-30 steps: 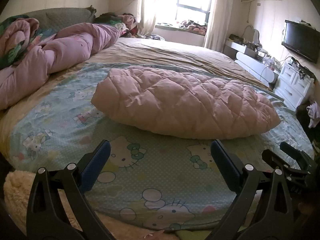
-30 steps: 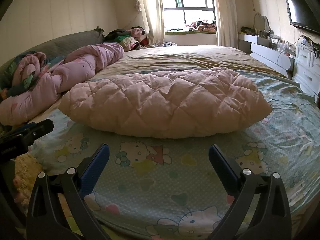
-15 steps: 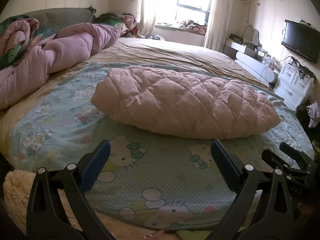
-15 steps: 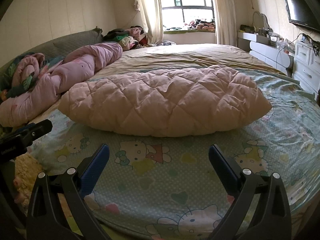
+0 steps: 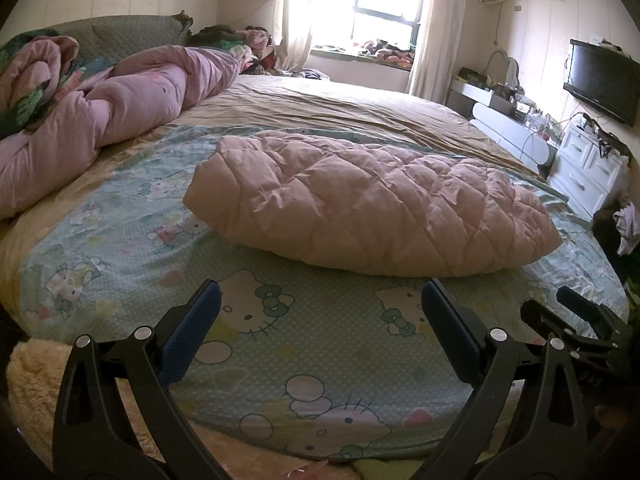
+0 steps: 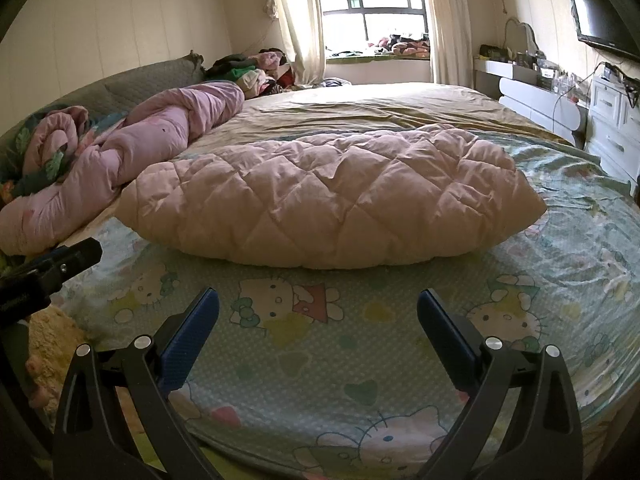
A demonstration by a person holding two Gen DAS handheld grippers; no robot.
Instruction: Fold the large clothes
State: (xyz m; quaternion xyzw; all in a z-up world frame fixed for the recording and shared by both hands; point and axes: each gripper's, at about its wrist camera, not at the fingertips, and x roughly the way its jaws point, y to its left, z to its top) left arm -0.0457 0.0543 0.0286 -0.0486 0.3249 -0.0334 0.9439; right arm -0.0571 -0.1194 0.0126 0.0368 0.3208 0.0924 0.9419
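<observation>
Lying folded on the cartoon-print sheet (image 5: pixel 120 248), the pink quilted coat (image 5: pixel 368 204) sits mid-bed, right of the rumpled pink duvet (image 5: pixel 120 108). Left gripper (image 5: pixel 320 320) spread wide, empty, near bed edge. Right gripper (image 6: pixel 318 320) likewise wide, holding nothing, well short of the coat.

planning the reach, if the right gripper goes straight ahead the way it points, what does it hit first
Most likely the near edge of the pink quilted garment. The open right gripper hangs over bare cartoon sheet; depth is uncertain.
</observation>
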